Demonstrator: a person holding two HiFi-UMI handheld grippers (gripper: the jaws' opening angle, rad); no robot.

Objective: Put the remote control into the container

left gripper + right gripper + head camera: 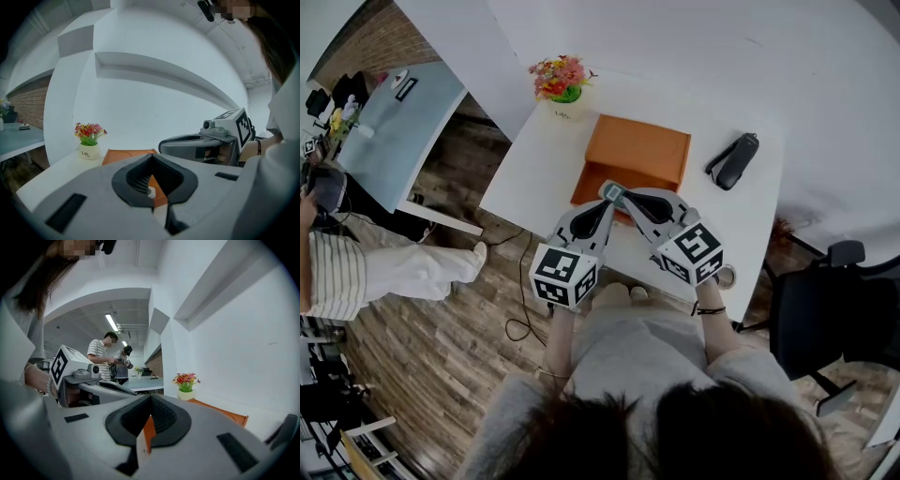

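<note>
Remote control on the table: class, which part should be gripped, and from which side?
Probably the remote control mid-body, fingers across its narrow width, from above: it lies flat, slanted, on the table, apart from the container.

A white table stands against the white wall. An orange container sits flat near the table's middle. Just off the container's far left corner is a small white flower pot with red, pink and yellow blooms, close beside it but not touching. To the container's right, apart from it, a black remote control lies on the tabletop, angled towards the wall.
</note>
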